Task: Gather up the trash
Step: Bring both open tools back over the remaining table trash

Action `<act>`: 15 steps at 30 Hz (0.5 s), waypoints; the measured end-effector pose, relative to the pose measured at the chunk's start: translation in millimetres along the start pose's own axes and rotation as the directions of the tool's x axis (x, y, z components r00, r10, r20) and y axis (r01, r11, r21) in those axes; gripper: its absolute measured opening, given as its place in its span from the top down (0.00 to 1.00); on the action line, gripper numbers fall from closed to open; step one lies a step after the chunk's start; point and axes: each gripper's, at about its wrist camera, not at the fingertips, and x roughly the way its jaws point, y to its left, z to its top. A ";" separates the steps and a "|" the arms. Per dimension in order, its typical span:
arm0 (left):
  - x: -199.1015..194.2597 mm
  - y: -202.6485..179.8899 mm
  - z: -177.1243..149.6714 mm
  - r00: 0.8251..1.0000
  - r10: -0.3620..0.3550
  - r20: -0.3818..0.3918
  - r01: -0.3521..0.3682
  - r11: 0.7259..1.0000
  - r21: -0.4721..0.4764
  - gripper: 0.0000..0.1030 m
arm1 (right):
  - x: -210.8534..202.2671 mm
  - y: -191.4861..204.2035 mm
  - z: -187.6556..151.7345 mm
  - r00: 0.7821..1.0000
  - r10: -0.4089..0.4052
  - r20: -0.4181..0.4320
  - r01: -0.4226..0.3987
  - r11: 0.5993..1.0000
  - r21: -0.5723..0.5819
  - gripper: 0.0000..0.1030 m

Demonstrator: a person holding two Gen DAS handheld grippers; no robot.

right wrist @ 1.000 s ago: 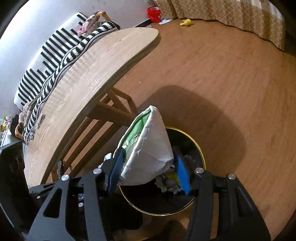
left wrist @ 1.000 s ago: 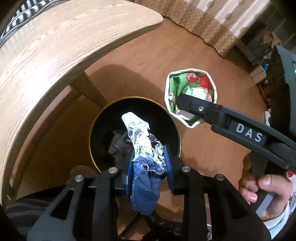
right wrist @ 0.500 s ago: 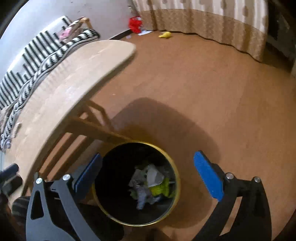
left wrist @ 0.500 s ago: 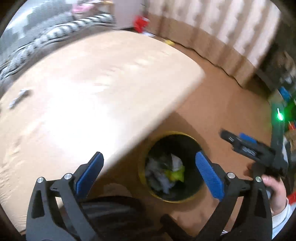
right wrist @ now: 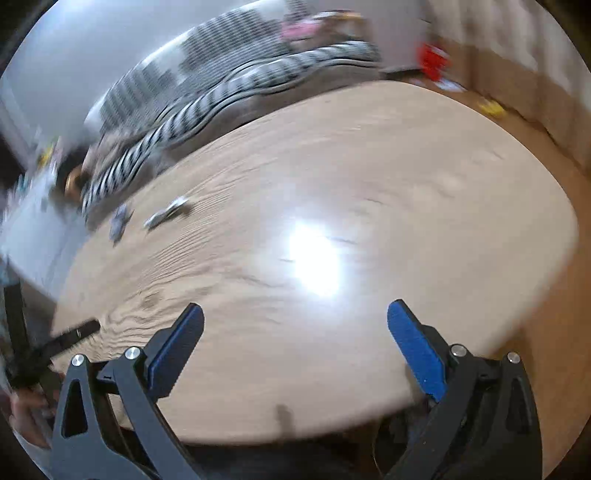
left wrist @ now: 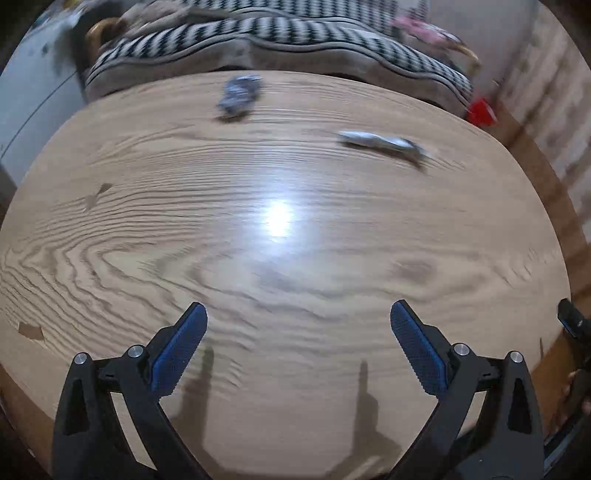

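left gripper (left wrist: 298, 328) spread, nothing held | right gripper (right wrist: 294, 328) likewise | risk: crumpled wrapper (left wrist: 238, 96) far ahead may be flattened and slid across table (left wrist: 147, 221)

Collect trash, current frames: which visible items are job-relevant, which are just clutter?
Job-relevant:
- crumpled blue-grey wrapper on the table's far side
- long silver wrapper on the table
- left gripper, open, empty
- right gripper, open, empty

Just lying about:
- wooden table
- striped cushion behind it
- red object on the floor

Oval pale wooden table (left wrist: 295, 229), crumpled bluish wrapper (left wrist: 238, 96) and flattened silvery wrapper (left wrist: 380, 142) near its far edge
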 end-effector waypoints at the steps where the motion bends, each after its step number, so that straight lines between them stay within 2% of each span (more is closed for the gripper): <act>1: 6.1 11.9 6.5 1.000 -0.006 0.007 0.007 1.000 -0.013 0.06 | 13.8 15.8 5.3 1.000 -0.001 -0.013 0.001 0.999 -0.036 0.07; 3: 16.0 21.5 20.8 1.000 -0.006 0.013 0.006 1.000 -0.006 0.06 | 49.7 47.0 23.0 0.999 -0.003 -0.045 -0.002 0.994 -0.108 0.07; 6: 37.0 35.7 53.5 0.998 0.044 0.041 -0.043 0.999 -0.019 0.06 | 98.1 75.7 48.5 0.997 -0.044 -0.068 0.033 0.988 -0.150 0.07; 9: 61.0 46.9 83.1 0.999 0.005 0.032 -0.004 0.999 -0.046 0.06 | 133.0 91.8 65.7 0.995 -0.041 -0.090 0.027 0.988 -0.149 0.05; 10: 69.2 49.4 92.3 1.000 -0.009 0.030 0.011 0.999 -0.045 0.06 | 139.6 100.4 69.8 0.996 -0.064 -0.068 0.051 0.982 -0.179 0.06; 13: 84.1 50.0 114.3 0.998 0.042 0.041 -0.042 0.999 -0.009 0.06 | 163.9 122.7 79.4 0.996 -0.089 -0.028 0.076 0.946 -0.315 0.05; 15: 93.6 49.4 126.4 0.996 0.076 0.051 -0.077 0.997 0.018 0.06 | 171.0 125.1 84.0 0.997 -0.068 -0.031 0.053 0.941 -0.335 0.05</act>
